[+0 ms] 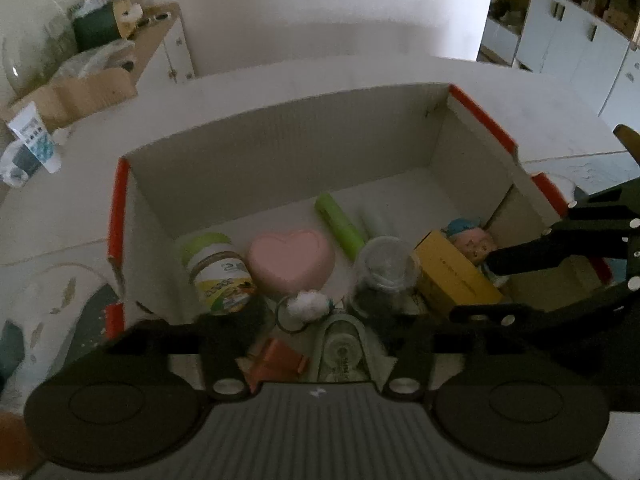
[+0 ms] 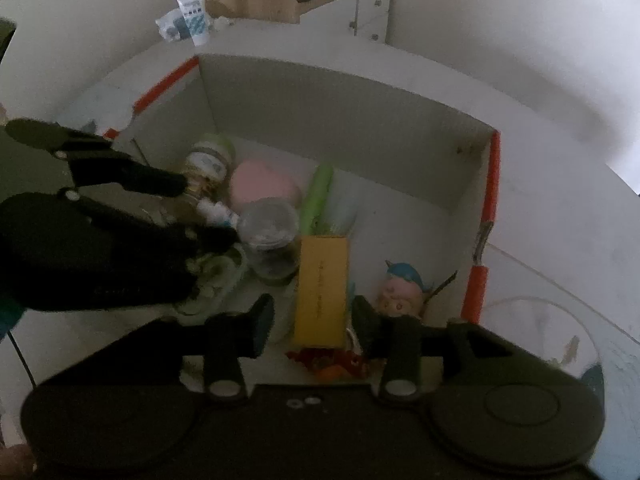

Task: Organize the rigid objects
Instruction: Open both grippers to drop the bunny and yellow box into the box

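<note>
Pretty dim shots, but looking at a cardboard box (image 1: 280, 140) on the white tabletop (image 1: 360, 68) with all the rigid bits lying inside. Seeing the left tool (image 1: 316, 316) hanging open over the near end of that box, pinching nothing, with just a white pom-pom keyring (image 1: 308, 304) and a tape dispenser (image 1: 344, 348) below the gap. Seeing the right tool (image 2: 312, 312) spread too, straddling the near end of the yellow carton (image 2: 322, 276) without any clear pad contact. Guessing from looks only: calling the yellow carton light, stiff and flat-sided, so best pinched across the two long faces near the middle, gently, to avoid denting it. Expecting the clear plastic jar (image 1: 386, 264) just beside it to be smooth, slippery and maybe crushable, so better taken low on the body. Betting on the green-lidded jar (image 1: 218, 272) as the heaviest; would grab around the label, not the lid. Treating the pink heart case (image 1: 292, 264) as hard and rounded, so likely to squirt out unless taken across the flat sides.
</note>
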{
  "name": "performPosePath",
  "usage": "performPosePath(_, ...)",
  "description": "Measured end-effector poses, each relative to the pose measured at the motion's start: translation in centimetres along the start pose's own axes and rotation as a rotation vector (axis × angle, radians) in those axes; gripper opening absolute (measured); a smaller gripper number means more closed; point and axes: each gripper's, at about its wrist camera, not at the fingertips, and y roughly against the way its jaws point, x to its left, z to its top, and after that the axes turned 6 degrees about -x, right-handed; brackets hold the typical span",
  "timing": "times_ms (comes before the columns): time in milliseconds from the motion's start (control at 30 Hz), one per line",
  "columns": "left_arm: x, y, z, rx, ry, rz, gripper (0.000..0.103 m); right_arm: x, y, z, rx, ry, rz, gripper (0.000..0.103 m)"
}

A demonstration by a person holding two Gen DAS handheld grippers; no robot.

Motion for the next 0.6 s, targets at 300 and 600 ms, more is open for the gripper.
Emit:
performPosePath(300, -0.8, 2.9, -0.5, -0.063, 0.0, 0.008, 0.067, -0.3, 2.9, -1.0, -0.067, -0.041, 0.007, 0.071)
performPosePath(600, -1.2, 6.4, -0.9, -0.14, 0.009, 0.014, 0.075, -0.8, 7.3, -1.8, -0.193, -0.098, 0.039, 0.083)
